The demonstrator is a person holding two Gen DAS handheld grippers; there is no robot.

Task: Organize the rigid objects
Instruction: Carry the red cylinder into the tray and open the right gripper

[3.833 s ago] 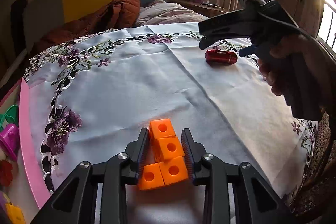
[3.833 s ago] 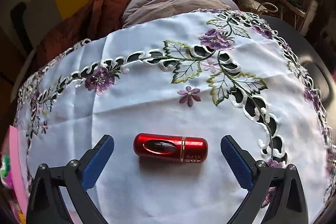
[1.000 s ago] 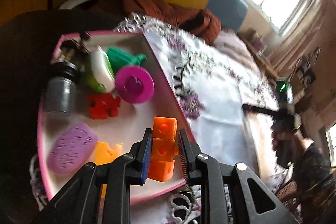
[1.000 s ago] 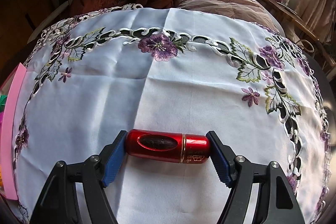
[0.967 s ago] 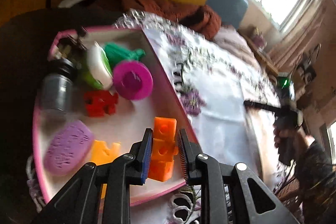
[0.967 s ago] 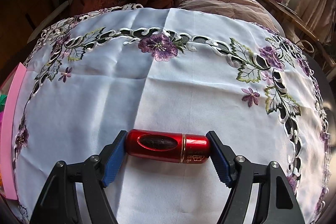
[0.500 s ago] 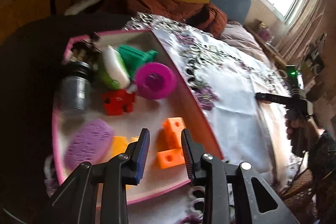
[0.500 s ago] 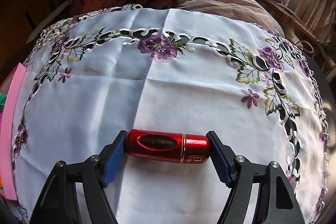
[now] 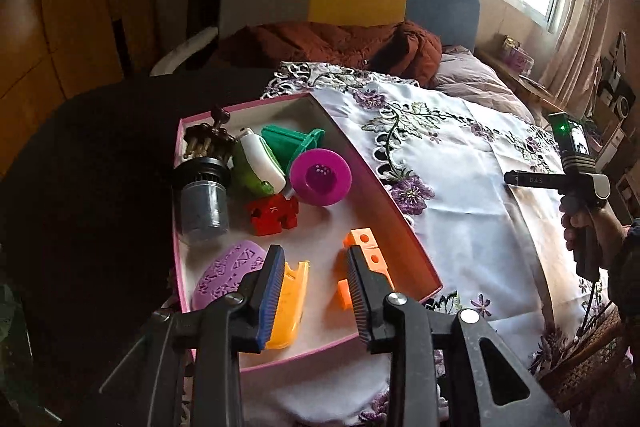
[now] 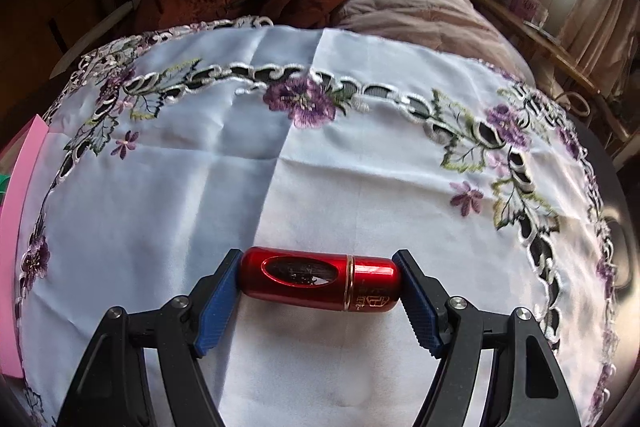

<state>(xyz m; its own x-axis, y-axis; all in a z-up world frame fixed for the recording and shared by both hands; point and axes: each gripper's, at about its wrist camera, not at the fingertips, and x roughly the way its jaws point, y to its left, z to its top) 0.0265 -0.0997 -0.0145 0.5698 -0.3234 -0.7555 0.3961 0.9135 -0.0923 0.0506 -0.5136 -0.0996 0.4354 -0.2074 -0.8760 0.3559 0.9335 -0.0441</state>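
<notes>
Below the left gripper [image 9: 316, 287], inside the pink tray [image 9: 404, 223]: orange blocks [image 9: 362, 261] already set down, near the right finger. Could be knocked or dragged if pulling back crooked. Jaws just opened, a little apart, nothing between the pads.

Between the right gripper [image 10: 320, 297] pads: red capsule [image 10: 320, 281], gripped end to end, lying on the cloth [image 10: 320, 167]. Could slip out on lifting, since ends rounded and smooth.

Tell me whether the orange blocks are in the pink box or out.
In. The orange blocks lie on the floor of the pink box, partly behind the open left gripper, whose pads do not touch them.
</notes>
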